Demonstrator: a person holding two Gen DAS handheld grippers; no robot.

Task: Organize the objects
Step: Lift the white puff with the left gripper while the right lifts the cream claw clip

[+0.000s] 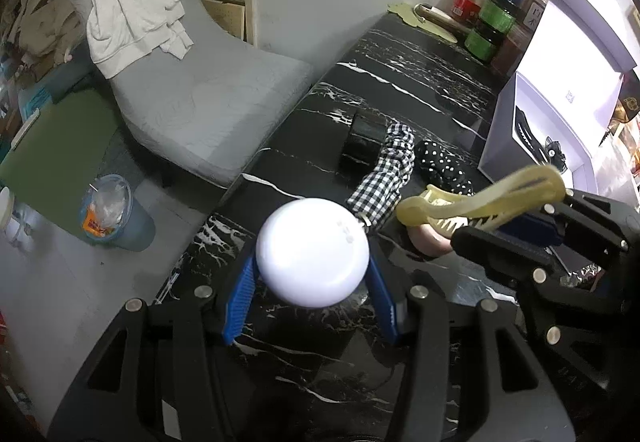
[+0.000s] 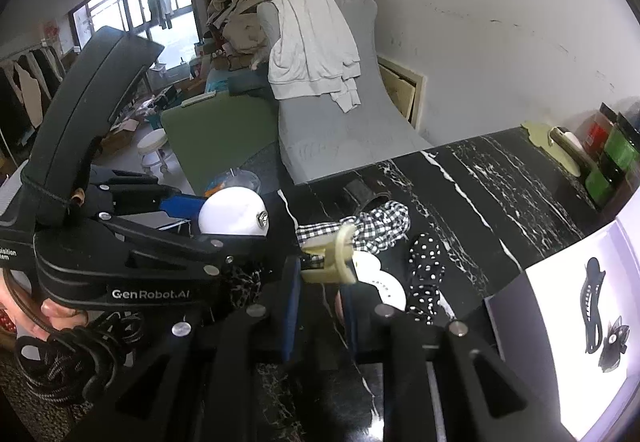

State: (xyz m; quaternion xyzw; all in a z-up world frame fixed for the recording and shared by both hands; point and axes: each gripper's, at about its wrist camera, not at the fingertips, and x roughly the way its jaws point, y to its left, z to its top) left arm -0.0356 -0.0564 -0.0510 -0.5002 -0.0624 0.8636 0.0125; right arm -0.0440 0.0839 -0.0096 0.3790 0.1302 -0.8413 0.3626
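Observation:
My left gripper (image 1: 312, 266) is shut on a white round case (image 1: 312, 246), held between its blue pads above the black marble table (image 1: 400, 73). The right gripper (image 2: 322, 276) is shut on a pale yellow hair claw clip (image 2: 332, 256), lifted off the table. In the left wrist view that clip (image 1: 480, 197) juts left from the right gripper (image 1: 516, 219). Below lie a checkered scrunchie (image 1: 384, 177), a polka-dot scrunchie (image 1: 444, 165) and a pink item (image 1: 430, 240). An open white box (image 2: 560, 306) to the right holds black hair clips (image 2: 592, 302).
A black boxy object (image 1: 360, 143) sits behind the scrunchies. Jars (image 1: 492, 21) line the table's far right corner. A grey chair (image 1: 192, 101) with a white garment stands left of the table, and a blue bin (image 1: 108, 209) is on the floor.

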